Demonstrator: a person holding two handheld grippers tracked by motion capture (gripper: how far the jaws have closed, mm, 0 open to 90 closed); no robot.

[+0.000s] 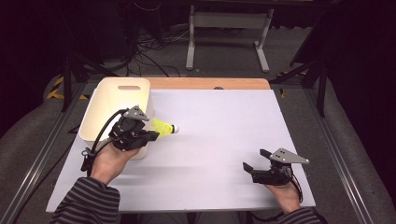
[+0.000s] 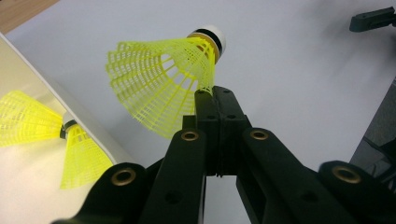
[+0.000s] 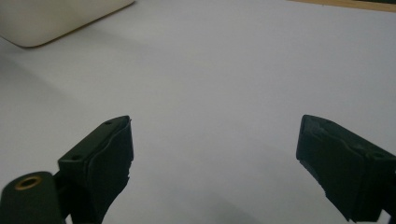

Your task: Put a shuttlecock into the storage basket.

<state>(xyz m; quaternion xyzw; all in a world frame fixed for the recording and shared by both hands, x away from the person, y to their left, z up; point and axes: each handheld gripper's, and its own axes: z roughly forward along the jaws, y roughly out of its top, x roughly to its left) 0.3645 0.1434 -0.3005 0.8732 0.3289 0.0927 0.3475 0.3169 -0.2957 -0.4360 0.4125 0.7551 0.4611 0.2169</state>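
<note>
Yellow shuttlecock | we pinched its skirt in the closed left gripper, right of the white bin | right gripper wide open, holding nothing

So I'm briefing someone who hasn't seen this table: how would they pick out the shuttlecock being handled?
Find the white bin at the table's far left corner. Just right of it, the left gripper pinches a yellow shuttlecock by its skirt edge. Unlike the two shuttlecocks in the bin, it is outside, cork pointing away from the bin.
</note>
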